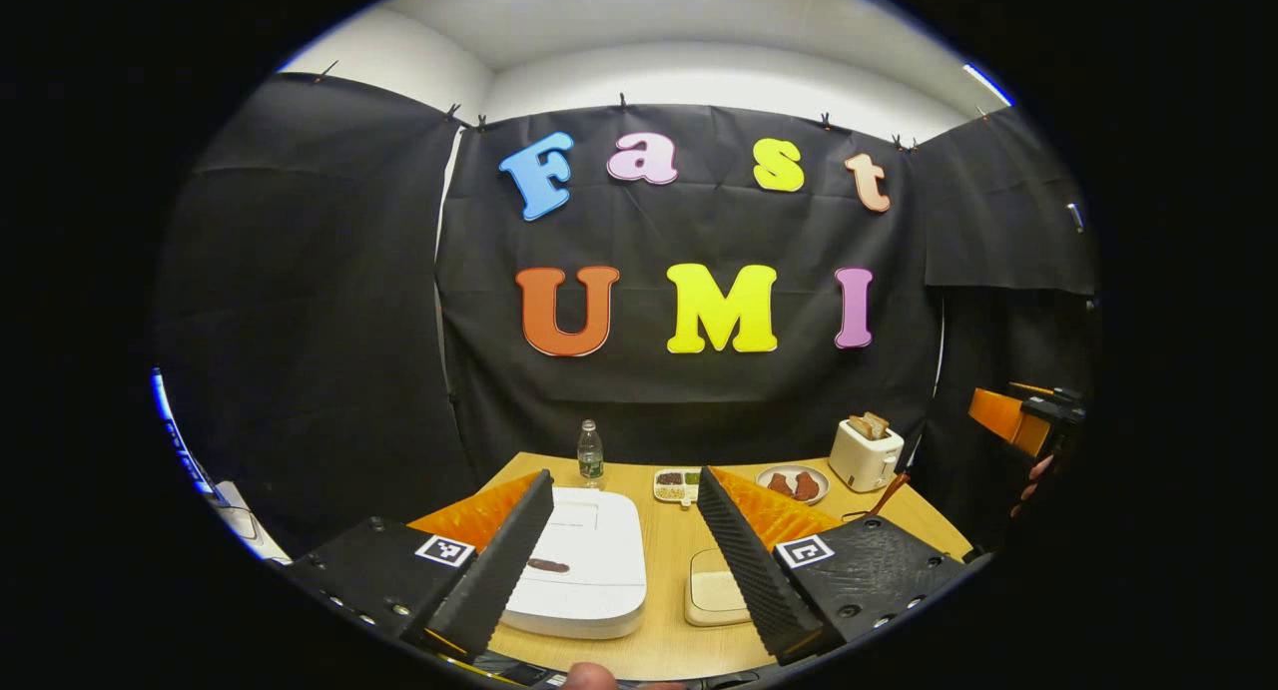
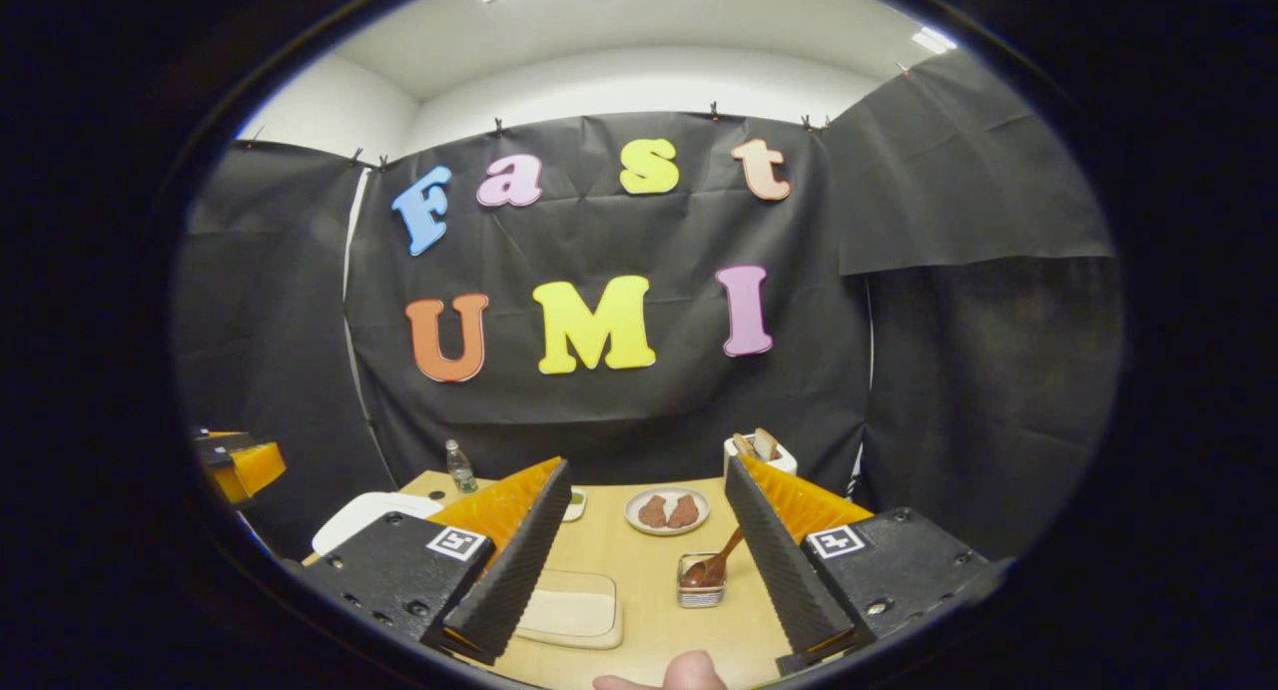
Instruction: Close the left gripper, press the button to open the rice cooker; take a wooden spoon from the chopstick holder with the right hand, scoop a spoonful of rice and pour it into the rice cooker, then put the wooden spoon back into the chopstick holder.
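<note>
A black-curtained booth encloses a light wooden table [image 1: 669, 550], with white wall and ceiling showing above the cloth.

In the left gripper view, nearest the camera, the left gripper [image 1: 626, 555] hangs above the table with its fingers spread wide and nothing between them; a fingertip of the person's hand [image 1: 589, 677] shows at the bottom edge. Under and between the fingers lies the white rice cooker [image 1: 584, 565], lid shut, with a dark button [image 1: 548, 566] on its top. Just beside it to the right sits a flat cream container [image 1: 717, 598] with a lid on. Farther back stand a small divided dish [image 1: 676, 485], a plate [image 1: 794, 484] carrying brown pieces, and a clear bottle [image 1: 590, 452] near the far edge. A white toaster [image 1: 865, 452] with bread in its slots sits at the far right corner.

In the right gripper view, the right gripper [image 2: 639, 560] is likewise wide open and empty, held above the table. Between its fingers, close in, stands the chopstick holder [image 2: 701, 582], a small mesh box, with the wooden spoon [image 2: 721, 560] leaning in it, handle tilted up to the right. To the left of it the cream container lies partly behind the left finger. Beyond are the plate and the toaster, and the rice cooker shows at the left, well apart from the holder.
</note>
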`<action>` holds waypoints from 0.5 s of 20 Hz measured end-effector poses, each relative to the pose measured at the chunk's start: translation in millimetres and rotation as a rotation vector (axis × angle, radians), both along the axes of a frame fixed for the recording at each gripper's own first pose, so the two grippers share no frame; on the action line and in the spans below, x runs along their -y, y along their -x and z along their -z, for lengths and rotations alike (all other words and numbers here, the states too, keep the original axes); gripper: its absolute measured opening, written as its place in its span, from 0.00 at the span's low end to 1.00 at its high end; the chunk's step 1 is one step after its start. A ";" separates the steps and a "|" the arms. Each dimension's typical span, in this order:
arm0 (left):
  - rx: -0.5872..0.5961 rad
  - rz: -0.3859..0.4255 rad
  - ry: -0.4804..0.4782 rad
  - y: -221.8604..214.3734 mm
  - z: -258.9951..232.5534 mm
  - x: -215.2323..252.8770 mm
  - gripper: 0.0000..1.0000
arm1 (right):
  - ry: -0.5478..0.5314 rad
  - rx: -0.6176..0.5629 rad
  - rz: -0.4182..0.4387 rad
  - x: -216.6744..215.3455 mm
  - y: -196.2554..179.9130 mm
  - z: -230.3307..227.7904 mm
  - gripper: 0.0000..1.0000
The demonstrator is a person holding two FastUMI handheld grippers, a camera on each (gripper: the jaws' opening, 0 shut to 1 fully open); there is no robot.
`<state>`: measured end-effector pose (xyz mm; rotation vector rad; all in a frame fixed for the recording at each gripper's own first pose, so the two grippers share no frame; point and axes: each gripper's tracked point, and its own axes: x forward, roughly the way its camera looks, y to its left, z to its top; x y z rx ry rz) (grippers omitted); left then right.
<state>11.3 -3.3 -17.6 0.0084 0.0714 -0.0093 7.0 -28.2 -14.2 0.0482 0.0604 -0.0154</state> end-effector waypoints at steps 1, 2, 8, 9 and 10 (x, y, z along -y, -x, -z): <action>-0.008 -0.024 -0.002 -3.0 3.1 -8.4 0.94 | 0.000 -0.007 -0.003 0.0 -2.8 1.6 1.00; -0.025 -0.043 0.000 -6.2 8.0 -16.4 0.95 | -0.002 -0.015 -0.008 -1.1 -5.0 5.2 1.00; -0.162 -0.080 0.027 -24.2 47.5 -48.2 0.87 | -0.009 -0.028 -0.019 7.0 -20.3 8.9 0.96; -0.197 -0.082 0.032 -28.2 57.6 -52.7 0.74 | -0.012 -0.028 -0.017 9.1 -23.5 9.4 0.96; -0.231 -0.077 0.042 -31.3 67.7 -55.9 0.66 | -0.017 -0.030 -0.014 11.9 -26.7 10.6 1.00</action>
